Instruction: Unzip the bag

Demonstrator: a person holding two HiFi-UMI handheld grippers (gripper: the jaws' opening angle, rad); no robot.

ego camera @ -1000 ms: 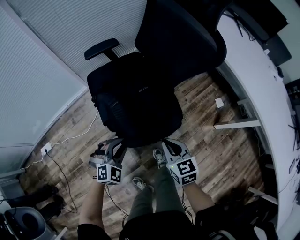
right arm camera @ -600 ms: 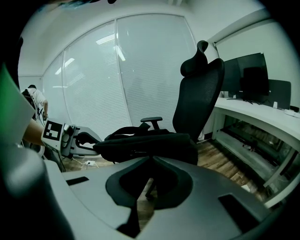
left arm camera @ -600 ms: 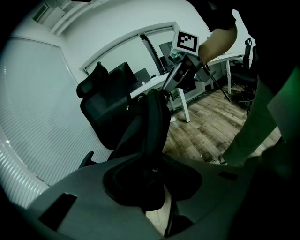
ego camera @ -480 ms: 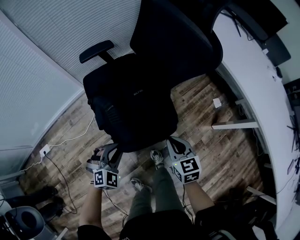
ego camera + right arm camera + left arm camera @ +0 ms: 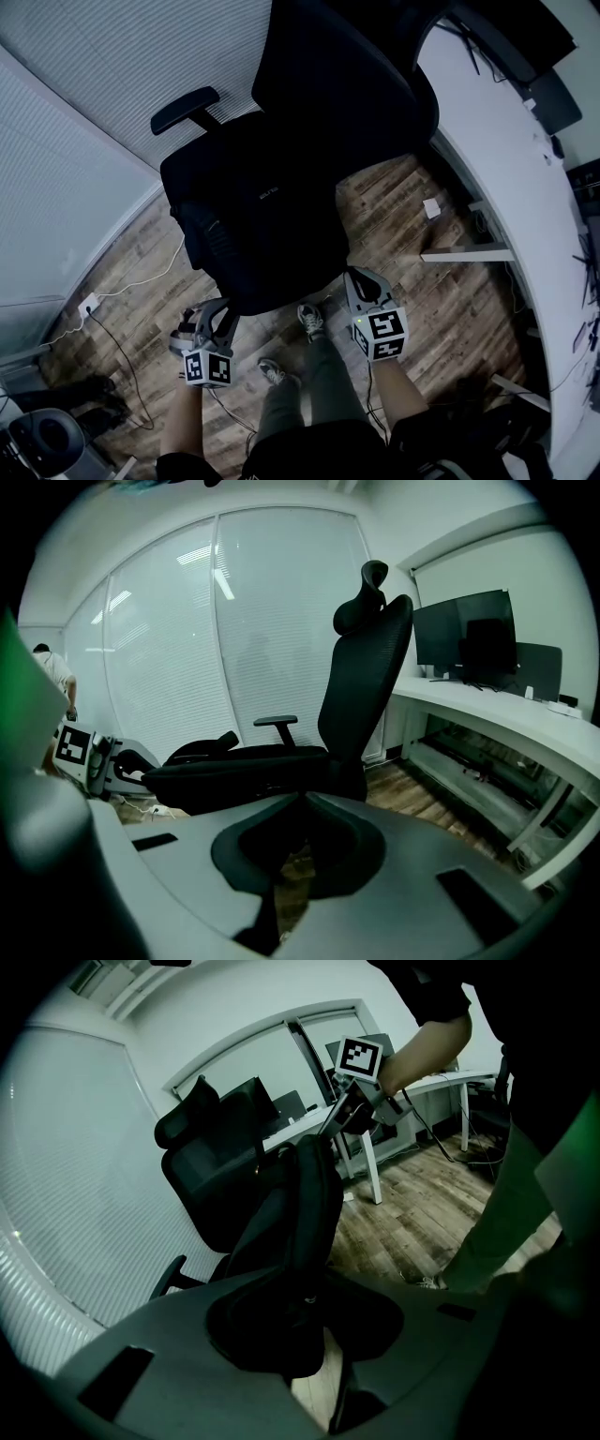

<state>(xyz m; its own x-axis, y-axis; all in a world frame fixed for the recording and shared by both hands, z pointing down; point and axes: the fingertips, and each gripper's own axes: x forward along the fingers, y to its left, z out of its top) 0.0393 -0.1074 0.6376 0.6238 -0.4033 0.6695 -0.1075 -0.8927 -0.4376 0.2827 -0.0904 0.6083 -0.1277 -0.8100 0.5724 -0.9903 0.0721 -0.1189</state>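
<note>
A black bag (image 5: 292,1227) lay on the seat of an office chair (image 5: 347,84). The left gripper (image 5: 223,309) pinched the bag's front edge. The right gripper (image 5: 360,277) had its 2 jaws closed together, near the seat's front edge.

An office: a swivel chair (image 5: 281,178) at twelve o'clock, a long white desk (image 5: 506,159) with a monitor (image 5: 464,632) at two.
</note>
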